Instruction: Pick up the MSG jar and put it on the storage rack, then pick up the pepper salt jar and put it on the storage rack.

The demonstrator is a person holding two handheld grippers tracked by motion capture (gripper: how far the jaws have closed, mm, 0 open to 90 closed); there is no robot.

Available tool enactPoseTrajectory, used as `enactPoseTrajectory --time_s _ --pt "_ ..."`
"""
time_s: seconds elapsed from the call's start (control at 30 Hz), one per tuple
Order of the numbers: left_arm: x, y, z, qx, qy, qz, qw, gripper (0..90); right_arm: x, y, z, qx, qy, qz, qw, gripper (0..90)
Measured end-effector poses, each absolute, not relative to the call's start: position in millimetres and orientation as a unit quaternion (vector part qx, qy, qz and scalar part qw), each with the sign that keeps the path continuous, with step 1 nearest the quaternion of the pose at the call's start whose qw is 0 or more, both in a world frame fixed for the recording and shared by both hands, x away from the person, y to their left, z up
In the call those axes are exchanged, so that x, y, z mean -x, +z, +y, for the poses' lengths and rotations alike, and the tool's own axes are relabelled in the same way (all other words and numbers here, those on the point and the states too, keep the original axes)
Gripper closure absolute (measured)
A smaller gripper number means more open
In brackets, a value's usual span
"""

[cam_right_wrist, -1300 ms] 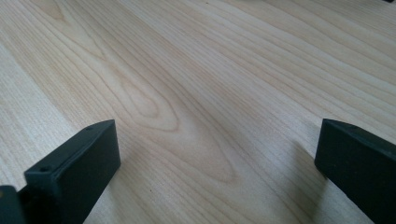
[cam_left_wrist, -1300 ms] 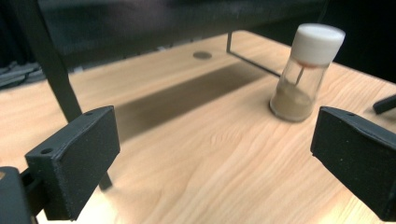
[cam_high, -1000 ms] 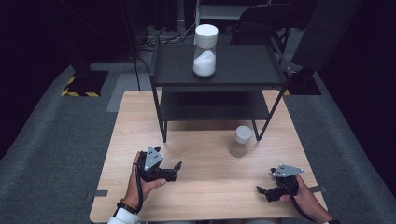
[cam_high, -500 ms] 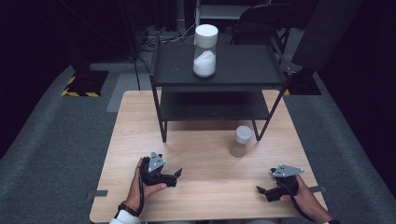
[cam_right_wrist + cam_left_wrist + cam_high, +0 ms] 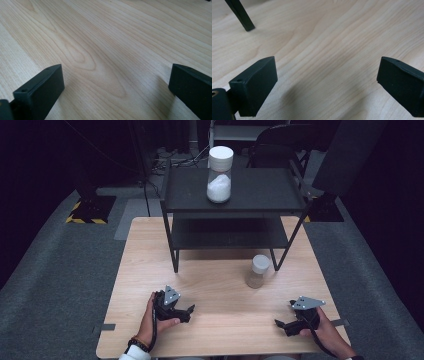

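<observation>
My left gripper [image 5: 188,312] rests low on the wooden table [image 5: 220,320] near its front left, held by a hand, with its jaws pointing right. In the left gripper view its jaws [image 5: 325,85] stand wide open over bare wood. My right gripper [image 5: 280,324] sits at the front right and points left. Its own view shows it open [image 5: 115,92] with nothing between the jaws. A small jar [image 5: 257,271] with a white lid stands on the table between the grippers and farther back. A tall jar [image 5: 220,175] of white powder stands on the top of the black rack [image 5: 270,195].
The rack has a lower shelf [image 5: 230,234], and its front legs [image 5: 174,260] stand on the table. One leg [image 5: 240,15] appears ahead of the left gripper. Grey carpet surrounds the table, with dark equipment stands [image 5: 90,205] at the back.
The left gripper has slid a little toward the table's front edge and settled lower. The right gripper and both jars have not moved.
</observation>
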State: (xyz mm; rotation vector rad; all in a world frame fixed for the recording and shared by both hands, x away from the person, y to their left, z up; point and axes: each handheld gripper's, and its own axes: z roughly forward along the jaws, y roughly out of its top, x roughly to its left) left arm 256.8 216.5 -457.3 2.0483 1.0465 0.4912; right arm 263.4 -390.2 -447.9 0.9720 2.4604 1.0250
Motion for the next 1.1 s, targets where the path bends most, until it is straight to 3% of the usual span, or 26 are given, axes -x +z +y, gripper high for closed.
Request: enactPoseTrajectory --time_s 0.33,1.1 --pt "-267 -449 198 -0.827 0.188 0.413 0.332 2.6 -263 -448 -390 -0.339 0.357 0.857 0.152 0.0" --pt "-271 -449 200 -0.825 0.172 0.422 0.335 2.2 -264 -448 -390 -0.338 0.357 0.857 0.152 0.0"
